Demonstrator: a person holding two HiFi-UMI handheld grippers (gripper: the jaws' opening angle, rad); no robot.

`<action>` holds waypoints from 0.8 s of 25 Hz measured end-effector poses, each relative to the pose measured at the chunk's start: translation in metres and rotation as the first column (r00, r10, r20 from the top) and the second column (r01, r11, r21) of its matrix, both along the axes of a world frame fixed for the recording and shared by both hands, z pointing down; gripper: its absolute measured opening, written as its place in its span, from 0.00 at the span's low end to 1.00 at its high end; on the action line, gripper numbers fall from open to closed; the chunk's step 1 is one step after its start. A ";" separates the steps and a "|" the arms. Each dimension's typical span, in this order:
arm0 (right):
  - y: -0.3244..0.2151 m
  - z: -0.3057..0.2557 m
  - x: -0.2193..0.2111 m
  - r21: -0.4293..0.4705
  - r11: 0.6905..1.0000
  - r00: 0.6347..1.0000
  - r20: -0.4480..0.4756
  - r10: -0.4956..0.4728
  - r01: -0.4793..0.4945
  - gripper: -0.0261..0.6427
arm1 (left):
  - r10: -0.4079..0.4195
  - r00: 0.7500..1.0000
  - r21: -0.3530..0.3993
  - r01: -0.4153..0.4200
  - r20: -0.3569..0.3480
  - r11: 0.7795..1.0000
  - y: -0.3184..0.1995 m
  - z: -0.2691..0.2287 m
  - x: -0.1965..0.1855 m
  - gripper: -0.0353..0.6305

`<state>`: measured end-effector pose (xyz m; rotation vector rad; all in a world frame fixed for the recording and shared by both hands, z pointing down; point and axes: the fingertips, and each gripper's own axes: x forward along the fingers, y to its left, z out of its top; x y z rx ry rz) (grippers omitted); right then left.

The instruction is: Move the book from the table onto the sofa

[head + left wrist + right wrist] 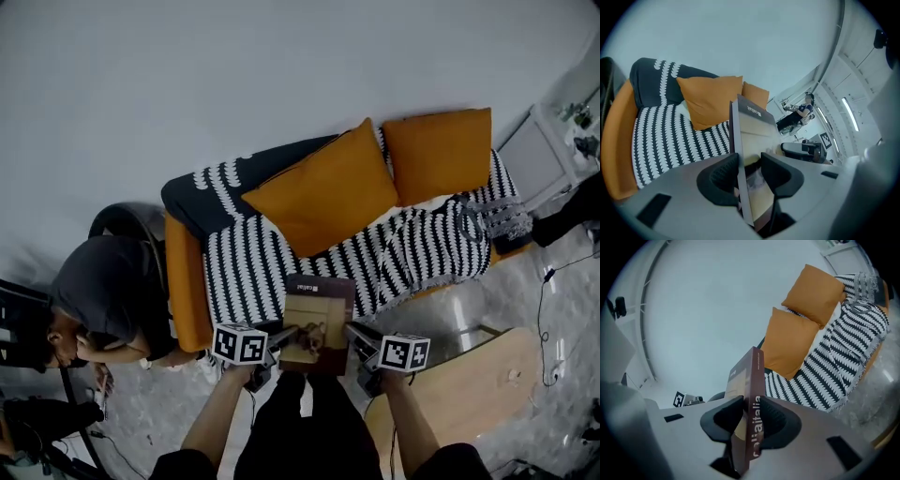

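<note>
Book (319, 323) held over the sofa (186, 281) front; orange cushions (323, 192) crowd its back.

A: Wall and floor?
B: Plain pale wall (281, 66); grey mottled floor (525, 291).
A: Furniture and lighting?
B: Orange sofa (187, 291) by the wall; wooden table (487, 380) near its front. One strip light (848, 115) overhead.
</note>
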<state>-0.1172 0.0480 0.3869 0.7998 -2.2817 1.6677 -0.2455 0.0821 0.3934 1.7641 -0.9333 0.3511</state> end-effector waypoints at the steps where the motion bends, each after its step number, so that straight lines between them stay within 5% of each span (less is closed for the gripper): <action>1: -0.007 0.001 0.001 -0.001 1.000 1.000 -0.001 0.013 -0.013 0.23 | 0.012 1.000 0.000 -0.012 -0.002 1.000 -0.009 0.001 0.001 0.29; 12: -0.029 0.014 -0.006 0.003 0.979 0.979 -0.036 0.203 -0.203 0.23 | 0.189 0.981 -0.015 -0.190 -0.049 0.982 -0.051 0.019 -0.009 0.29; 20: -0.036 0.031 -0.016 -0.018 0.972 0.972 -0.032 0.233 -0.234 0.23 | 0.219 0.975 -0.026 -0.220 -0.047 0.975 -0.065 0.034 -0.019 0.29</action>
